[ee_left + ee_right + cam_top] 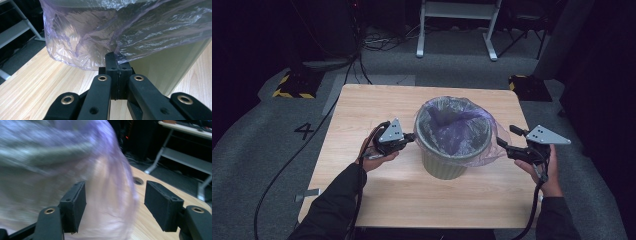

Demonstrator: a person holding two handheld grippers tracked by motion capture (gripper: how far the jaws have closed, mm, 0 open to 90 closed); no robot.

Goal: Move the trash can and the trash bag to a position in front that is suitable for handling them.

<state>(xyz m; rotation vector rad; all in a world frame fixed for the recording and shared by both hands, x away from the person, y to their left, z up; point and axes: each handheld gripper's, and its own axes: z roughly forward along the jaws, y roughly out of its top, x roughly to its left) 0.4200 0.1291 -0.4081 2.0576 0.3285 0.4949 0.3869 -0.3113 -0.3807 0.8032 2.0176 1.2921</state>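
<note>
A pale green waste bin [444, 167] stands at the middle of the wooden table [362, 115], lined with a thin purple plastic bag [452, 125] whose edge is folded out over the rim. At the bin's left side my left gripper [411, 136] is shut on the bag's hanging edge. In the left gripper view the jaws [117, 62] meet, with the film [100, 30] pinched at their tips beside the bin wall [165, 67]. My right gripper [507, 136] is at the bin's right side and stands open [115, 200]. Blurred bag film [105, 170] bulges between its pads.
The bin sits between both hands, with bare tabletop in front of it. On the grey floor behind are a white metal frame [457, 30], two black-and-yellow bases [294, 85] [527, 85] and cables. A "4" [304, 131] is marked left of the table.
</note>
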